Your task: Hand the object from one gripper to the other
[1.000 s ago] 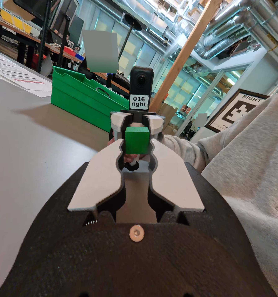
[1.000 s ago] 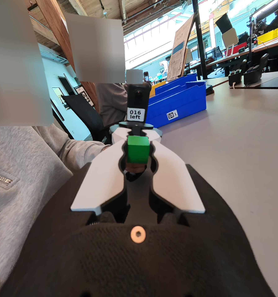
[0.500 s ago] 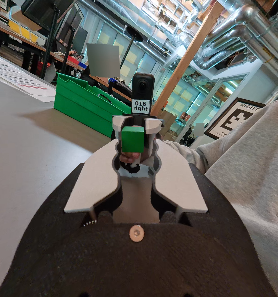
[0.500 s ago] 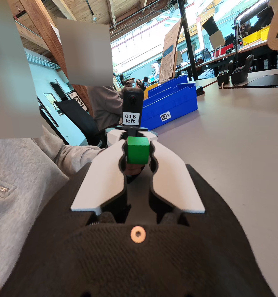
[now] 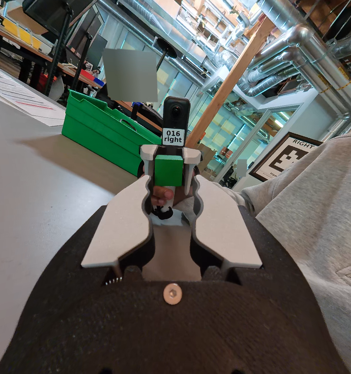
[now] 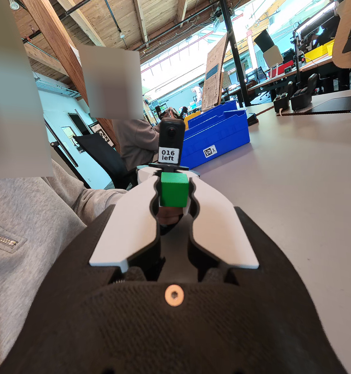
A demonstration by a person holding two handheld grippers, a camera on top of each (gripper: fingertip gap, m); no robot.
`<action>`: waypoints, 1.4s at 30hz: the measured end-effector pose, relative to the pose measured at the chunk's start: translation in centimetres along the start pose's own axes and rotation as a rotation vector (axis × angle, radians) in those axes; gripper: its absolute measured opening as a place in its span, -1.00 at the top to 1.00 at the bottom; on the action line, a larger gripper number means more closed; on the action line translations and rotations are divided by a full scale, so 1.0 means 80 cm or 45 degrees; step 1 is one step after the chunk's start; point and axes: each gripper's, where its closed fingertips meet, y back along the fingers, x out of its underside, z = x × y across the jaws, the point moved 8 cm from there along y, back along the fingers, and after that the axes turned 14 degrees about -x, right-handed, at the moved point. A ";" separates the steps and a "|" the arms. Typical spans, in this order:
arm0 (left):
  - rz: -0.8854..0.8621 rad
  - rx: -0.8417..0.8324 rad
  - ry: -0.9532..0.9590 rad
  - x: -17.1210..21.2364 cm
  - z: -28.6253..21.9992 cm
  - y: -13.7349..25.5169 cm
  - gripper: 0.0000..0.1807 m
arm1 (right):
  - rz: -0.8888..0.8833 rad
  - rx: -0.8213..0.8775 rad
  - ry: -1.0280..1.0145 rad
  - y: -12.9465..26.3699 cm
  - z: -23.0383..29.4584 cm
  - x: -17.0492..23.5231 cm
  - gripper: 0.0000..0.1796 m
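A green cube is clamped between the fingertips of my right gripper, held in the air above the grey table. In the left wrist view the cube sits between the right gripper's fingers, which face me. My left gripper is open. Its tips stand on either side of the cube's near end, with a gap on each side. The left gripper's white fingers show just behind the cube in the right wrist view. A hand under the cube holds the other gripper's handle.
A green bin and a paper sheet lie on the table beyond the left gripper. A blue bin stands beyond the right gripper. A grey sleeve is close by. A seated person and a black chair are behind. Both grippers' tips are close together, under 4 cm apart.
My left gripper has opened off the green cube, and the gap at its tips has grown. The right gripper has kept its grip on the cube.
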 end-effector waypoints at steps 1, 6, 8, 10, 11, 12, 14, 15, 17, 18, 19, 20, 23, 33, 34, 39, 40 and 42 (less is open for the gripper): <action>-0.002 0.001 0.003 0.000 0.000 0.000 0.60 | -0.002 0.005 0.004 0.000 0.000 0.000 0.70; -0.003 -0.002 0.001 -0.001 0.001 0.001 0.61 | -0.028 0.020 0.008 0.004 -0.001 -0.004 0.70; -0.005 0.000 0.009 -0.001 0.001 0.001 0.61 | -0.034 0.023 0.011 0.005 -0.002 -0.004 0.70; -0.005 0.001 0.015 -0.001 0.002 0.001 0.60 | -0.032 0.036 0.022 0.006 -0.002 -0.004 0.70; -0.006 0.001 0.017 -0.001 0.002 0.001 0.60 | -0.031 0.042 0.028 0.006 -0.002 -0.005 0.70; -0.005 0.001 0.018 -0.001 0.002 0.001 0.60 | -0.034 0.046 0.032 0.006 -0.003 -0.005 0.70; -0.001 0.005 0.025 -0.001 0.002 0.001 0.60 | -0.041 0.050 0.034 0.006 -0.003 -0.006 0.70; 0.002 0.008 0.033 -0.001 0.003 0.000 0.60 | -0.044 0.052 0.035 0.007 -0.003 -0.006 0.70; 0.014 0.019 0.054 0.001 0.002 -0.001 0.58 | -0.047 0.056 0.038 0.007 -0.004 -0.006 0.70; 0.023 0.026 0.066 0.002 0.002 -0.002 0.58 | -0.047 0.058 0.041 0.007 -0.004 -0.006 0.70; 0.033 0.032 0.077 0.004 0.002 -0.004 0.57 | -0.046 0.059 0.044 0.007 -0.005 -0.006 0.70; 0.042 0.038 0.085 0.005 0.002 -0.005 0.56 | -0.045 0.060 0.046 0.007 -0.005 -0.006 0.70; 0.055 0.048 0.089 0.007 0.001 -0.007 0.56 | -0.042 0.060 0.047 0.007 -0.006 -0.007 0.70; 0.043 0.044 0.099 0.005 0.002 -0.005 0.56 | -0.045 0.052 0.047 0.002 -0.006 -0.007 0.70; 0.043 0.043 0.099 0.005 0.002 -0.005 0.56 | -0.044 0.051 0.047 0.002 -0.006 -0.007 0.70; 0.045 0.047 0.108 0.005 0.002 -0.005 0.56 | -0.049 0.041 0.045 0.003 -0.007 -0.007 0.70; 0.044 0.048 0.111 0.005 0.002 -0.005 0.55 | -0.050 0.040 0.045 0.003 -0.007 -0.007 0.70; 0.043 0.051 0.114 0.005 0.002 -0.005 0.55 | -0.048 0.043 0.051 0.003 -0.006 -0.007 0.70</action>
